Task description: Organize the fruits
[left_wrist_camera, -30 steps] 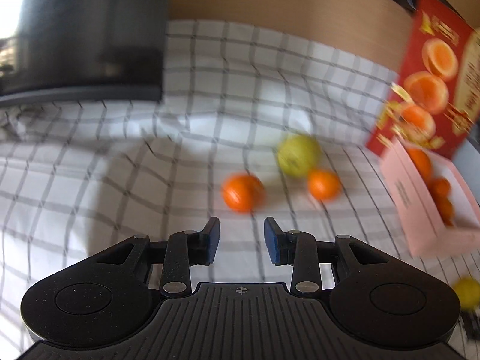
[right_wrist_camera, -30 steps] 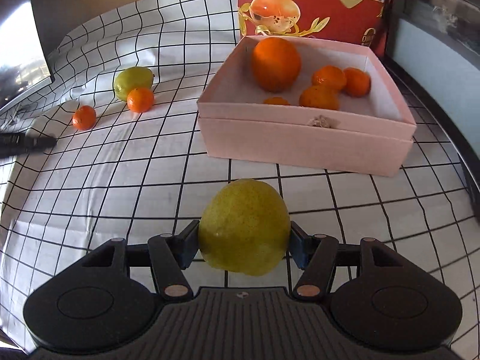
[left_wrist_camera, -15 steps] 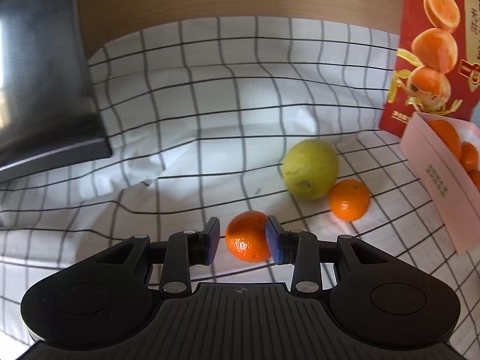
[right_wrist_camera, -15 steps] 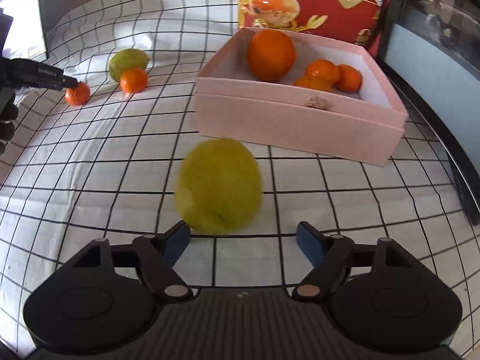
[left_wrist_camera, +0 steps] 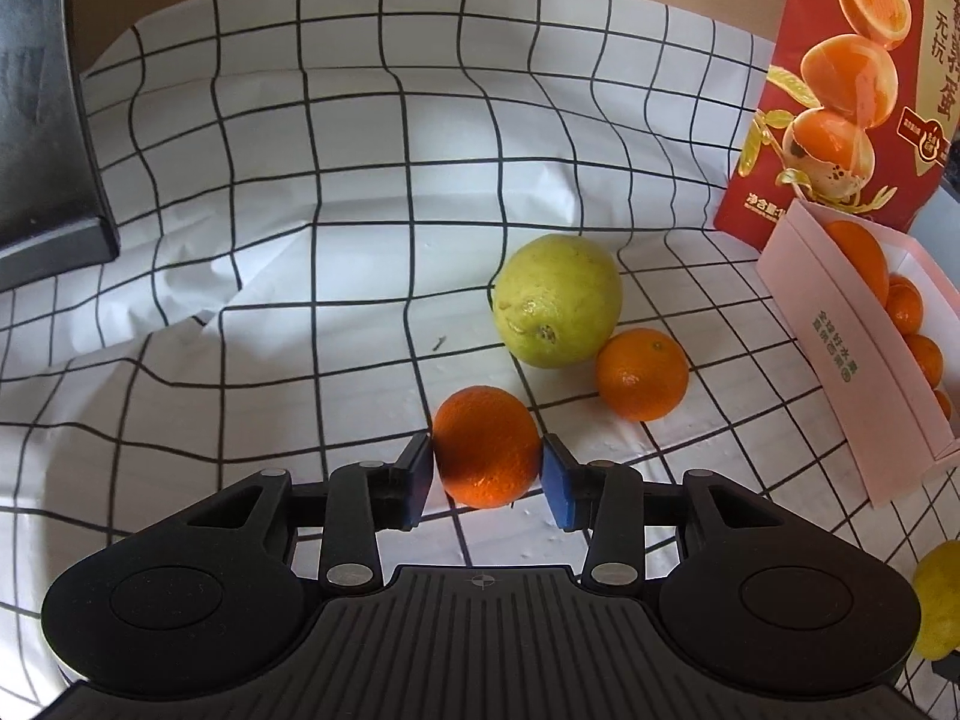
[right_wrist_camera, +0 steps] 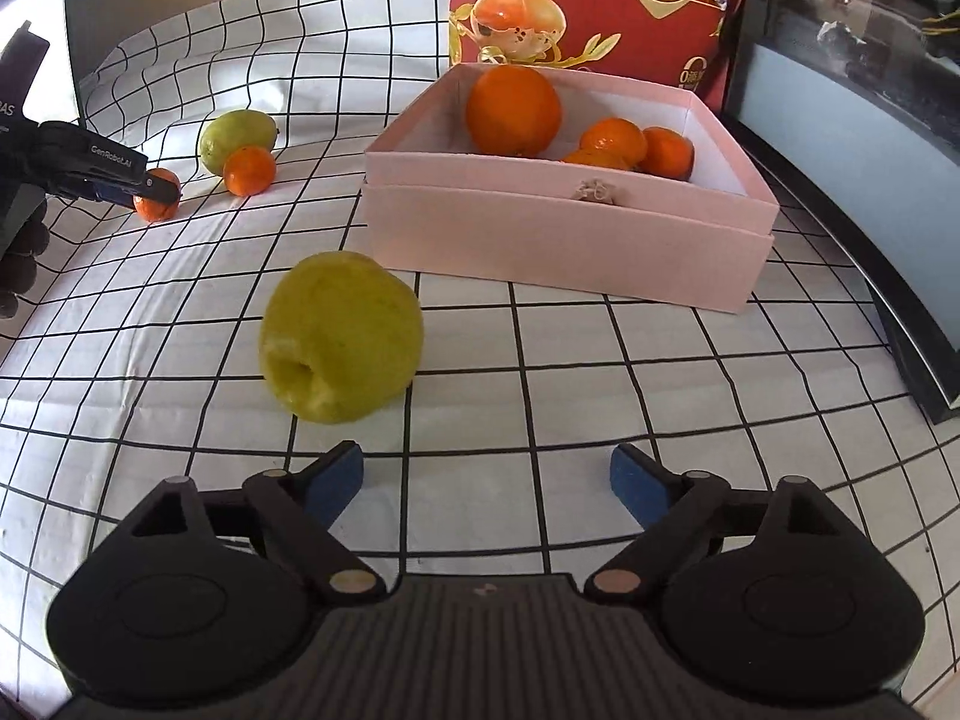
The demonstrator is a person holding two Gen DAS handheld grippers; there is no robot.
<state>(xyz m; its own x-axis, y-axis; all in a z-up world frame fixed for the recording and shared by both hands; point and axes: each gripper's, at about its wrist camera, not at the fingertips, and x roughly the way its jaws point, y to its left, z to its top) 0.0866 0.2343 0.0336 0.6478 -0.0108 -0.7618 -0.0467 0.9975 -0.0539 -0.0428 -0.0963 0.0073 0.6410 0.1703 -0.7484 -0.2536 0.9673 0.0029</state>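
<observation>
A small mandarin (left_wrist_camera: 486, 447) lies on the checked cloth between the blue pads of my left gripper (left_wrist_camera: 487, 474). Its jaws are opening and flank the fruit closely on both sides. Just beyond lie a yellow-green fruit (left_wrist_camera: 557, 300) and a second mandarin (left_wrist_camera: 642, 373), touching each other. My right gripper (right_wrist_camera: 486, 480) is open wide, still opening, with nothing between its fingers. A large yellow fruit (right_wrist_camera: 341, 336) lies free on the cloth ahead of its left finger. The pink box (right_wrist_camera: 564, 240) behind it holds one big orange and several mandarins.
A red printed package (right_wrist_camera: 600, 0) stands behind the box. A dark screen (left_wrist_camera: 36, 120) borders the cloth at far left, and a dark appliance (right_wrist_camera: 870, 150) runs along the right edge. A person's hand (right_wrist_camera: 18, 252) holds the left gripper.
The right gripper let go of the yellow fruit, which rolled forward and left onto the cloth. The left gripper came up to the mandarin and its jaws widened around it.
</observation>
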